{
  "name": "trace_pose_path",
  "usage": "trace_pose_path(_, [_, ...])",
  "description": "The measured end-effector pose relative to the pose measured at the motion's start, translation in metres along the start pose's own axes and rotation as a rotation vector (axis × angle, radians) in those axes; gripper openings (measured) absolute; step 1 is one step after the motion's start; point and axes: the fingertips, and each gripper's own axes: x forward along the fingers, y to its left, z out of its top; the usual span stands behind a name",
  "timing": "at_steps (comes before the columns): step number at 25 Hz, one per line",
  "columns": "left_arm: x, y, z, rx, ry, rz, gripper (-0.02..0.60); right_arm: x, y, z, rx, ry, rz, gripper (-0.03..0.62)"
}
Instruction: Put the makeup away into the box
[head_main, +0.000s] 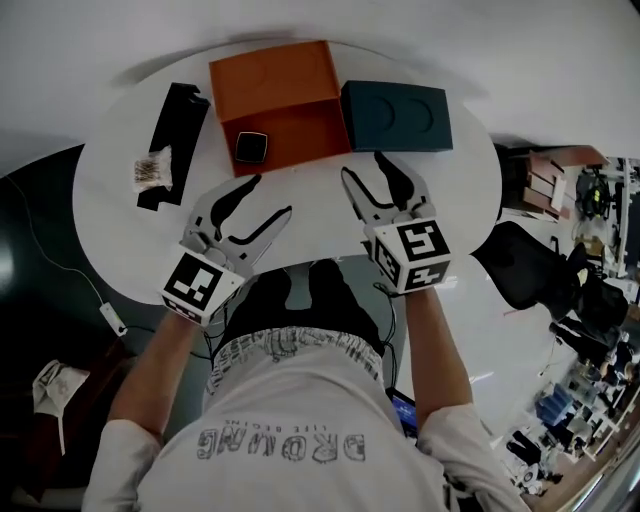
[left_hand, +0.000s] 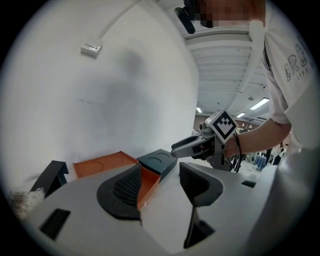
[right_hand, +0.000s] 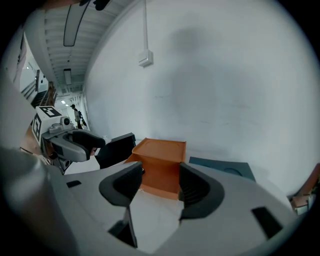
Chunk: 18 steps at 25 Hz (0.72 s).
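An open orange box (head_main: 300, 135) stands at the far side of the white round table (head_main: 120, 250), its lid folded back. A black square compact (head_main: 252, 147) lies inside it. At the left, a black tray (head_main: 180, 115) carries a pale makeup item (head_main: 152, 168). My left gripper (head_main: 262, 200) hovers just in front of the box, open and empty. My right gripper (head_main: 365, 167) is open and empty between the box and a dark teal box (head_main: 397, 116). In the left gripper view the gripper (left_hand: 160, 182) faces the orange box (left_hand: 100, 164). In the right gripper view the gripper (right_hand: 160, 185) faces the orange box (right_hand: 160, 160).
The table's near edge is right under my hands. A white cable with a plug (head_main: 112, 320) lies on the dark floor at the left. A black chair (head_main: 530, 265) and cluttered shelves stand at the right. A white wall rises close behind the boxes.
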Motion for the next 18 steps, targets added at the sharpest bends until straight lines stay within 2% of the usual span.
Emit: trace_pose_path(18, [0.160, -0.081, -0.039, 0.032, 0.175, -0.172, 0.244, -0.058, -0.144, -0.067, 0.111, 0.002, -0.107, 0.242])
